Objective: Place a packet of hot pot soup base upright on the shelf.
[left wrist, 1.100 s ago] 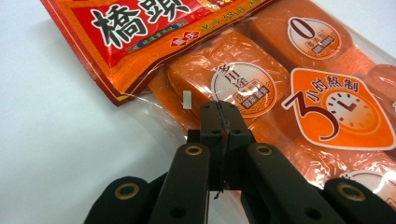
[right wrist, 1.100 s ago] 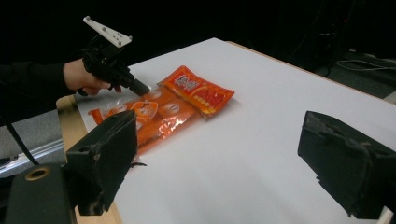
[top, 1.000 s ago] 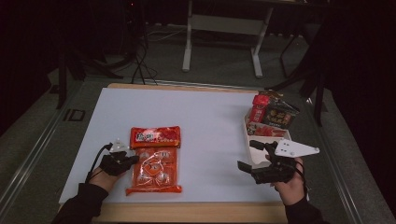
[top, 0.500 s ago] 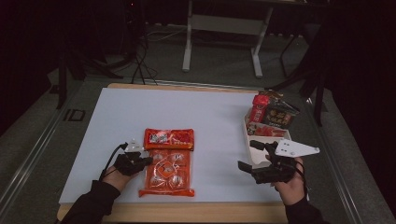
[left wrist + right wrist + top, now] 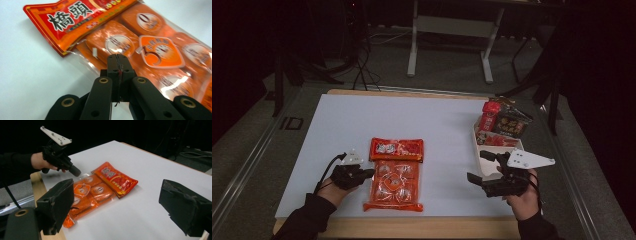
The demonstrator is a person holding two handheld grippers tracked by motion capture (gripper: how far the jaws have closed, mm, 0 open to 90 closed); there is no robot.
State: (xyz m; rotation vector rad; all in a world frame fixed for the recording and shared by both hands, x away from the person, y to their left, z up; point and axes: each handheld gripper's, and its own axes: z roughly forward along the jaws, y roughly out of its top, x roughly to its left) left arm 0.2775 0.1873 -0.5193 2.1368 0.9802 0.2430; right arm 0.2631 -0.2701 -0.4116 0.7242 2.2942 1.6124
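Observation:
An orange and red snack bag (image 5: 394, 185) with several wrapped pieces inside lies flat on the white table, front and centre. My left gripper (image 5: 369, 173) is at the bag's left edge. In the left gripper view its jaws (image 5: 117, 62) are pinched together on the clear plastic edge of the bag (image 5: 155, 45). My right gripper (image 5: 480, 166) hovers at the front right, open and holding nothing. Its own view looks between its wide-apart jaws (image 5: 120, 205) towards the bag (image 5: 100, 187) and the left gripper (image 5: 75, 172).
A white tray (image 5: 478, 150) at the right edge of the table holds red and dark snack packets (image 5: 504, 120). The wooden front edge of the table (image 5: 412, 227) runs just below both hands. A metal stand (image 5: 452, 30) is on the floor behind.
The left gripper has slid to the right and a little towards the front edge, and the snack bag has moved with it. The right gripper has stayed in place.

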